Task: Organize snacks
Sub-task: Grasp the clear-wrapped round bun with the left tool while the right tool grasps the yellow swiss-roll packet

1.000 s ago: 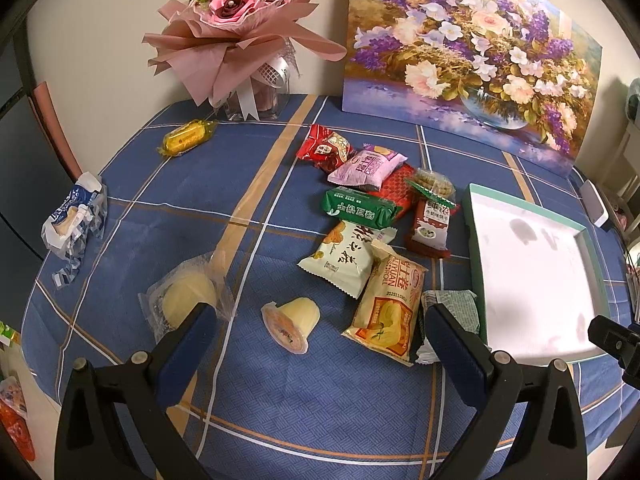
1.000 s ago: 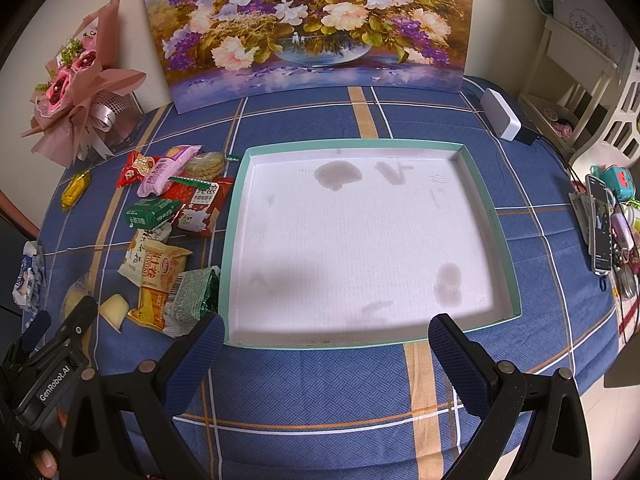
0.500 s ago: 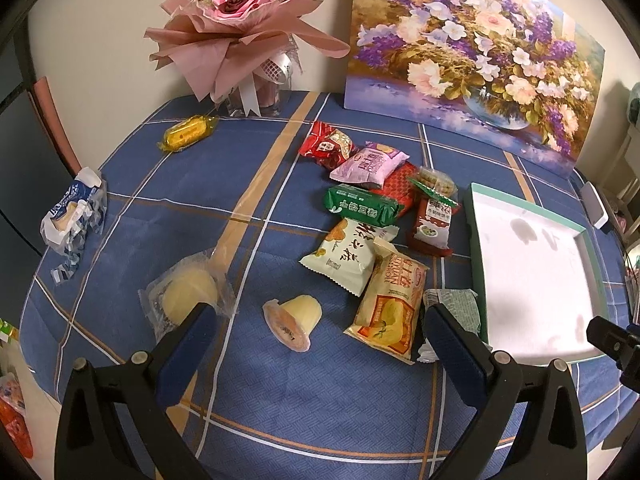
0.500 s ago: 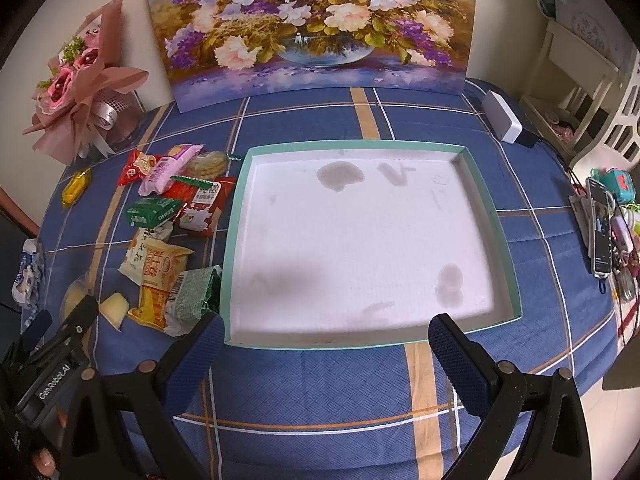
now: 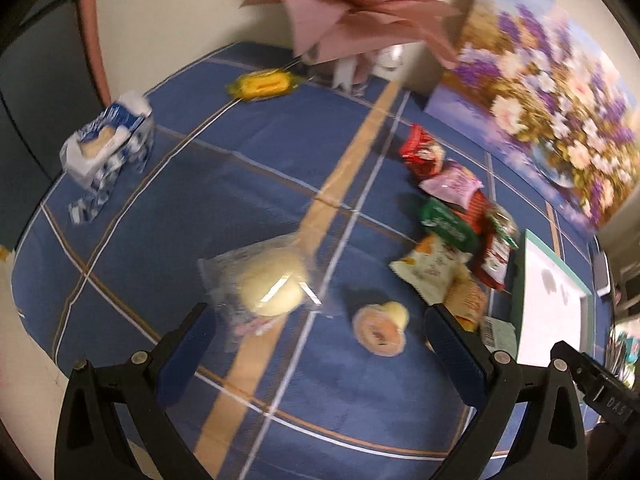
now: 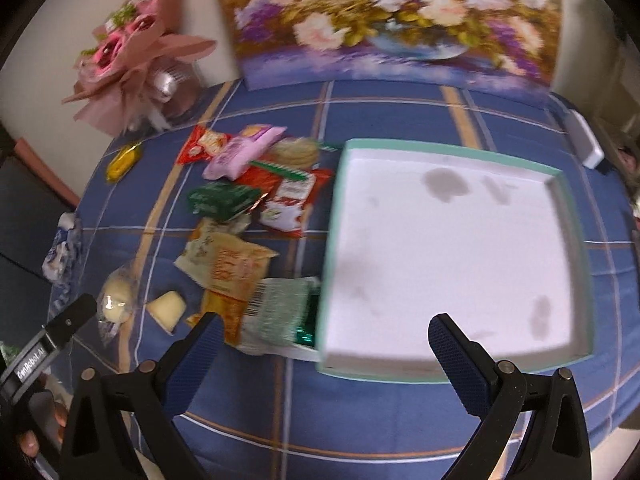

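Item: wrapped bun [image 5: 269, 283], ahead of the left gripper [image 5: 320, 344], between its wide-open jaws.
Likely light, soft, crinkly-slippery; take wrapper mid-body. Right gripper [image 6: 328, 348] jaws open, empty.

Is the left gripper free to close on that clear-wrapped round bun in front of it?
Probably yes. The left gripper is open and empty, and the bun lies just ahead, nearer its left finger, with nothing on top. The jelly cup sits apart to the right.

A blue plaid tablecloth [image 6: 400, 120] covered the table. At twelve o'clock a flower painting [image 6: 384, 16] leaned on the wall; at ten o'clock stood a pink paper bouquet [image 6: 132, 56]. A white box-like object [image 6: 586, 140], blurred, lay at two o'clock.
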{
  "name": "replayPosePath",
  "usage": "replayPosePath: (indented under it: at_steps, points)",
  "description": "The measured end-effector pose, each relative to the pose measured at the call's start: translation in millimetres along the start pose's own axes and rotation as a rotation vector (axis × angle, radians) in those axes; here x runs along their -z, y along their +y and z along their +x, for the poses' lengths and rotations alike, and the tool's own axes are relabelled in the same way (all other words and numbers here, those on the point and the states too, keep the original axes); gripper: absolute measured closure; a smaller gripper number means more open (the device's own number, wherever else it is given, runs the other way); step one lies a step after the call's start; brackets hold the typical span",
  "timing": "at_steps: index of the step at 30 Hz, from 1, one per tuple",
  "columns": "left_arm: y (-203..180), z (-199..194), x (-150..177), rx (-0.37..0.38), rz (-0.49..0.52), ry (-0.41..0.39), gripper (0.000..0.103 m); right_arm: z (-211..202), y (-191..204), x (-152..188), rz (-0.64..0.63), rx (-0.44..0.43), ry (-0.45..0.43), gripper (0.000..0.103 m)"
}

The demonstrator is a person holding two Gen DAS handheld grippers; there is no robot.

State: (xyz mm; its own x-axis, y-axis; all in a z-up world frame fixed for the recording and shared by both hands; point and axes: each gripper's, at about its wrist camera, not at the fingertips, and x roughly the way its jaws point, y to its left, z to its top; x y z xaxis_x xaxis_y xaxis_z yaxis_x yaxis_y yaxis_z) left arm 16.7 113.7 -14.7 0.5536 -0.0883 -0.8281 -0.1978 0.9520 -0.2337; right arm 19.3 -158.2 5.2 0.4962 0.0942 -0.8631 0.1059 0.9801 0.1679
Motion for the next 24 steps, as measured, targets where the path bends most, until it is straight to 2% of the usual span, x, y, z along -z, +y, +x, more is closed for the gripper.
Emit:
replayPosePath:
  at_steps: [3,6,8,10,13,15,18,20,24]
  points:
    - [17,7,-5,-0.006,-0.019,0.029,0.000,12,11,-3,-0.001,-0.050,0.048,0.001]
    - [28,19,-9,-0.036,-0.018,0.082,0.000,23,25,-7,-0.021,-0.088,0.080,0.006]
    - [31,29,-11,-0.042,-0.011,0.117,0.000,29,34,-8,-0.044,-0.086,0.091,0.006]
    - [35,40,-13,-0.039,-0.014,0.151,0.000,39,45,-8,-0.060,-0.083,0.112,0.014]
    - [38,54,-12,-0.046,-0.022,0.190,0.000,53,53,-7,-0.061,-0.083,0.145,0.019]
    - [39,61,-12,-0.049,-0.020,0.201,0.000,60,58,-6,-0.069,-0.079,0.158,0.026]
    - [40,73,-12,-0.054,-0.014,0.216,0.000,71,67,-9,-0.091,-0.065,0.171,0.028]
    - [39,79,-13,-0.050,-0.011,0.221,0.000,79,71,-9,-0.099,-0.065,0.183,0.035]
    - [35,91,-14,-0.050,0.001,0.235,0.001,94,76,-12,-0.115,-0.047,0.194,0.038]
